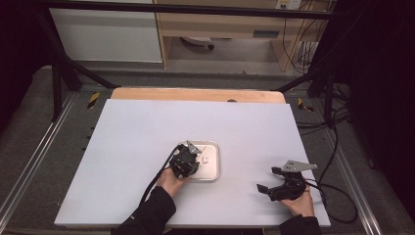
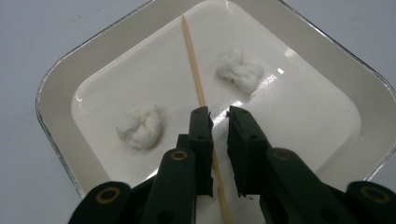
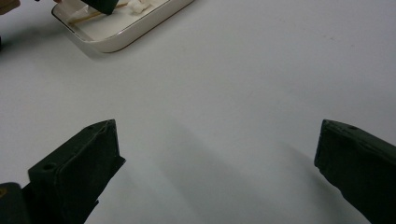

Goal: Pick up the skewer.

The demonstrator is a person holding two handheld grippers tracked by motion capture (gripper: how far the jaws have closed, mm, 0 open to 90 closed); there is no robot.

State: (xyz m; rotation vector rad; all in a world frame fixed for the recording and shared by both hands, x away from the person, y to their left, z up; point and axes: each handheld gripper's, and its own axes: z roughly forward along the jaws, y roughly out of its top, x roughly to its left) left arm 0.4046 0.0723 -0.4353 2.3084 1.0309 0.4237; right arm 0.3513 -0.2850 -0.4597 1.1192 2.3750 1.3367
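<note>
Your left gripper hangs over a shallow white tray with rounded corners, pointing down into it. Its two black jaws stand narrowly apart, with a thin wooden skewer running up between them. The skewer lies against the inner face of the left-hand jaw; a small gap shows between it and the other jaw, so the pads are not yet pressing it from both sides. The skewer lies on the tray floor, reaching from beneath the gripper toward the far corner. Two small lumps of white dough rest on the tray, one just to the left of the jaws and the other farther off on the skewer's right side, neither touching the skewer.

From the high view, the tray sits near the middle of a white table, with your left gripper over its left part. Your right gripper rests well apart from the tray toward the table's right front, jaws spread wide with nothing but bare table between them.
</note>
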